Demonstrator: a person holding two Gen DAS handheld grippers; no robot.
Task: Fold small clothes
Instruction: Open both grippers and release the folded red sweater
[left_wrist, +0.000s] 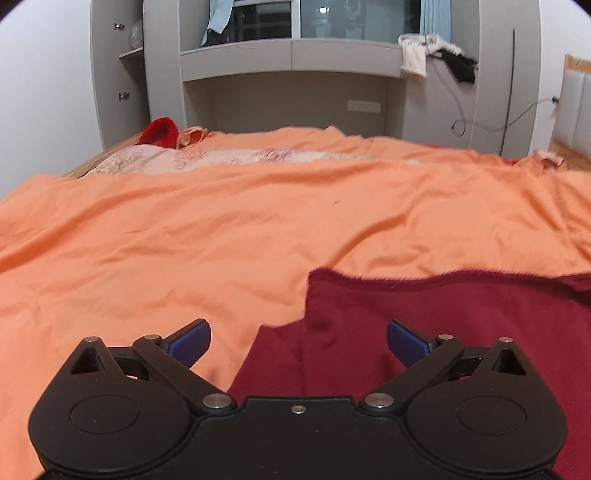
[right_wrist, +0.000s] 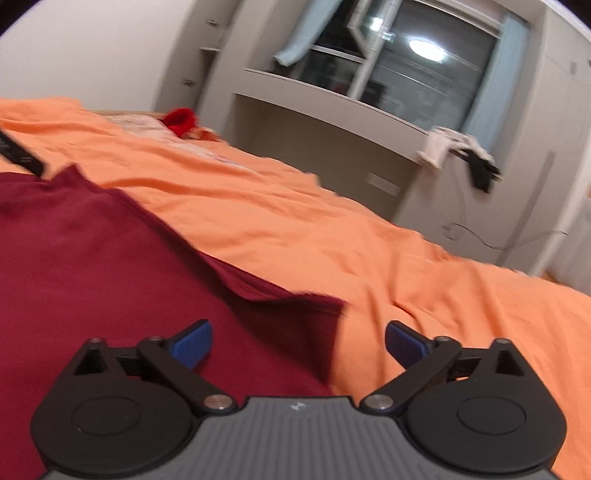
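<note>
Nearest in the left wrist view, the left claw (left_wrist: 298, 341) is released, its blue pads (left_wrist: 190, 342) spread wide over the near left corner of a dark red garment (left_wrist: 424, 332), gripping nothing. The right claw (right_wrist: 298, 341) is likewise released, its blue pads (right_wrist: 194, 343) wide apart above the garment's right corner, where a folded layer ends in a blunt point on the bedding. The dark red garment lies flat on the near part of the bed, its far edge running straight across in the left wrist view, with a narrower flap sticking out at its left side. Under it spreads a rumpled orange sheet (left_wrist: 184, 229) that covers most of the bed. Further back a pale floral quilt (left_wrist: 177, 160) shows in a strip, and at the far left edge sits a bright red cloth (left_wrist: 159, 133). Beyond the bed stands a grey built-in cabinet (left_wrist: 295, 62) with a recess and a side shelf, white walls to the left. Above the recess is a dark window (right_wrist: 424, 74) with pale blue curtains (right_wrist: 491, 74), reflecting a ceiling lamp. White and black clothes (left_wrist: 436, 55) hang over the sill at the right, with a thin cable (left_wrist: 506, 125) below.
</note>
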